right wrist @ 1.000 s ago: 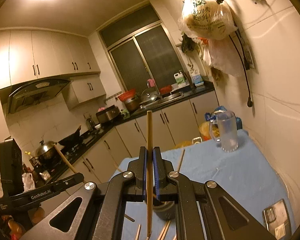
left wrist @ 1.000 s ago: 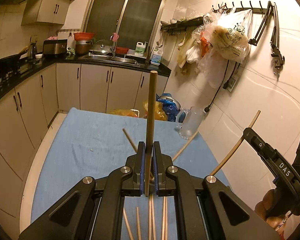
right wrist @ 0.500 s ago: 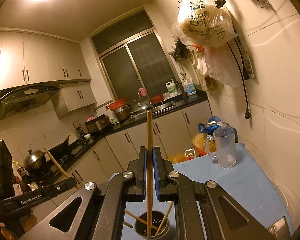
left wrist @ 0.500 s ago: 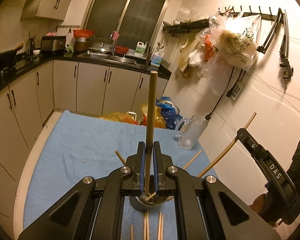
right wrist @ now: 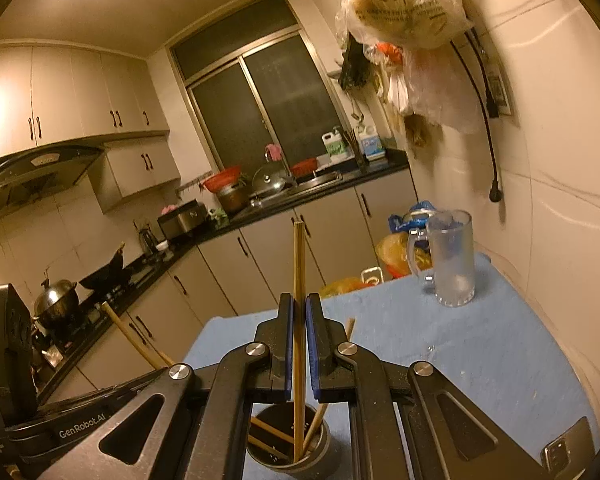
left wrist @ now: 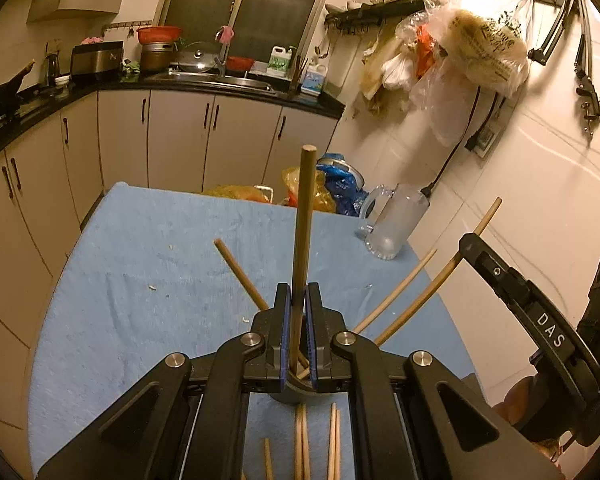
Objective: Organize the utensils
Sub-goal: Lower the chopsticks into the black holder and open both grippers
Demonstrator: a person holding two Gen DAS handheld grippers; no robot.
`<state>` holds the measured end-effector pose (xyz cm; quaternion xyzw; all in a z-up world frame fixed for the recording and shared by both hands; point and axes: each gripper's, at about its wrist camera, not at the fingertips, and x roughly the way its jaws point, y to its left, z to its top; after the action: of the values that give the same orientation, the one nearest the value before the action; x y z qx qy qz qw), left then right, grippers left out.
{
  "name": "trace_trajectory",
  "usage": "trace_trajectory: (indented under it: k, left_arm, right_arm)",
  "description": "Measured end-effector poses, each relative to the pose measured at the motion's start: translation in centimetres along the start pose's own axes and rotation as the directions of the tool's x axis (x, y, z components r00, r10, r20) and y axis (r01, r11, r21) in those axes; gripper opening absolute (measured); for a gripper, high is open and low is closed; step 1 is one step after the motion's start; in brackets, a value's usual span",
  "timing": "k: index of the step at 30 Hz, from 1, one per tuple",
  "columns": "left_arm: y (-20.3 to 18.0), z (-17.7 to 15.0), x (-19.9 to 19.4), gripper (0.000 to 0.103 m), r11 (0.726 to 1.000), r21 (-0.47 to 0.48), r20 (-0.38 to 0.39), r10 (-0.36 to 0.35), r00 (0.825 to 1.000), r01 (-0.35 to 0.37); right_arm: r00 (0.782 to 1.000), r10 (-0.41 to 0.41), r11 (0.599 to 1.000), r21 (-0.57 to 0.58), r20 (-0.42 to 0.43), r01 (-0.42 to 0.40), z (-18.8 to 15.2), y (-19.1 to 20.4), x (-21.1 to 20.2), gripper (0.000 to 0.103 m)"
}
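Kitchen, dim and warm-lit, with pale cabinets and a dark counter at 10 to 12 o'clock in both wrist views. A blue cloth-covered table (left wrist: 147,280) fills the middle ground, a glass mug (right wrist: 450,258) standing toward its far edge at 2 o'clock.

Left gripper (left wrist: 298,320) is clenched on one dark chopstick (left wrist: 304,220) held upright. Right gripper (right wrist: 298,328) is clamped on a paler chopstick (right wrist: 298,264), also upright, its lower end already inside the metal holder (right wrist: 287,446) at 6 o'clock.

Compared with a second ago, both grippers have come lower and forward, so the holder, then barely in view, now sits directly beneath the jaws, with several chopsticks leaning in it. That suggests both sticks are nearly ready to drop. Loose chopsticks (left wrist: 302,444) remain on the cloth at 6 o'clock, so more sorting is left.
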<state>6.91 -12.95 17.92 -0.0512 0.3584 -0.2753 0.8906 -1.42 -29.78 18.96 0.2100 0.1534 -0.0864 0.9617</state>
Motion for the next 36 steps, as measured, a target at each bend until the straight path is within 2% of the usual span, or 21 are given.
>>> trace_trajectory:
  k: [12,25,28,30,36]
  left_arm:
    - [0.8,-0.8,1.2,0.007,1.0,-0.004,-0.031,0.013,0.999,-0.014]
    - [1.1,-0.8,1.0,0.008,1.0,-0.017,-0.028,0.019,0.999,-0.02]
    - [1.4,-1.0,0.6,0.011,0.999,-0.026,-0.021,0.022,1.0,-0.022]
    - [1.5,-1.2,-0.1,0.019,0.999,-0.028,-0.005,0.028,1.0,-0.028]
    - [2.0,-2.5,-2.2,0.03,0.999,-0.027,0.032,0.04,0.999,-0.039]
  right_arm:
    - [0.995,-0.001,1.0,0.013,-0.102,0.002,-2.7,-0.8,2.1,0.007]
    - [0.993,0.004,0.999,0.034,-0.121,0.0,-2.8,-1.5,2.3,0.012]
    - [0.994,0.006,0.999,0.038,-0.113,-0.001,-2.7,-1.7,1.8,0.017]
    - [0.994,0.004,0.999,0.045,-0.107,0.001,-2.7,-1.9,1.2,0.022]
    - [0.994,-0.005,0.999,0.045,-0.112,0.01,-3.6,-2.5,-0.6,0.029]
